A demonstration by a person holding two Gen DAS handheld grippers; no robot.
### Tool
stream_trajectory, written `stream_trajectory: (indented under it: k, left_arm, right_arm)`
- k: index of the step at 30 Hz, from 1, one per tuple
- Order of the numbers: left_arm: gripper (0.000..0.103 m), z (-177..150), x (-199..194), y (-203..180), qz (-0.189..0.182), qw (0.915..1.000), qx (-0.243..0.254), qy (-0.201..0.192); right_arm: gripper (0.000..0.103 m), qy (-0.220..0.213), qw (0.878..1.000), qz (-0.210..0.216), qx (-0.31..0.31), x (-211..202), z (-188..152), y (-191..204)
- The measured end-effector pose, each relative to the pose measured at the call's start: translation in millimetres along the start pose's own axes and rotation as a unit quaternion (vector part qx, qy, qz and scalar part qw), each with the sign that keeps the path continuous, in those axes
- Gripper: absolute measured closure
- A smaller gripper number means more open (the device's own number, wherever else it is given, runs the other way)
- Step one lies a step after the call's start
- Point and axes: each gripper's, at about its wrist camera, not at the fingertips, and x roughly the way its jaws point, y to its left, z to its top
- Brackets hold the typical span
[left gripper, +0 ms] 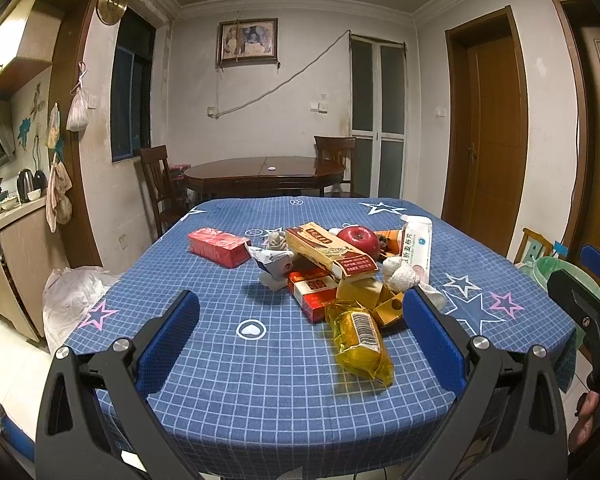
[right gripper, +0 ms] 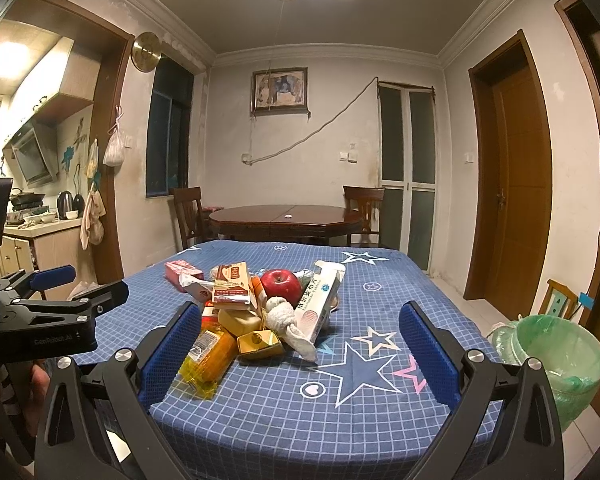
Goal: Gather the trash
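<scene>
Trash heaped near the middle of the counter (left gripper: pixel 228 380), on a blue cloth with a white grid and printed stars: glossy yellow wrapper (left gripper: pixel 360 340) with a white barcode label, nearest and crinkled; flat red-and-white carton (left gripper: pixel 312 288) just behind it; long tan-and-brown box (left gripper: pixel 328 252) tilted across the top of the heap; red box (left gripper: pixel 218 246) lying apart at far left; crumpled white wrapper (left gripper: pixel 274 264) between the two; small gold foil boxes (right gripper: pixel 258 342) at the near edge; knotted white cloth wad (right gripper: pixel 286 316), rough and fibrous; tall white box (right gripper: pixel 320 304) with printed characters leaning at right. Smooth, shiny red apple (right gripper: pixel 281 282) sitting among them at the far side. Left tool (left gripper: pixel 300 336) spread wide, blue ribbed pads on black plastic arms, holding nothing and touching nothing, poised over the near part of the cloth with the yellow wrapper between its fingers in view. Right tool (right gripper: pixel 300 348) likewise wide apart and bare, pads clear of everything, heap seen between them. Round bin (right gripper: pixel 560 364) lined with a thin green plastic bag standing on the floor just off the right edge of the counter. Dark polished wooden table (left gripper: pixel 264 172) with chairs far behind.
</scene>
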Motion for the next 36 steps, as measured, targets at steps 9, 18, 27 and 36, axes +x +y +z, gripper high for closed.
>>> stream_trajectory:
  k: [9, 18, 27, 36]
  left_arm:
    - [0.005, -0.8, 2.6, -2.6, -0.002, 1.0000, 0.003, 0.007]
    - [0.005, 0.2, 5.5, -2.3, -0.003, 0.9999, 0.001, 0.014]
    - [0.005, 4.4, 41.5, 19.6, -0.075, 0.9929, -0.053, 0.076]
    - [0.005, 31.6, 160.5, 73.9, -0.164, 0.9441, -0.184, 0.219]
  right_arm:
    - [0.004, 0.001, 1.000, -0.001, -0.001, 1.1, 0.6, 0.7]
    - [0.004, 0.002, 1.000, -0.001, -0.002, 1.2, 0.4, 0.9]
    - [0.004, 0.049, 0.999, 0.018, 0.005, 31.2, -3.9, -5.1]
    - [0.004, 0.186, 0.975, 0.071, 0.098, 141.0, 4.7, -55.2]
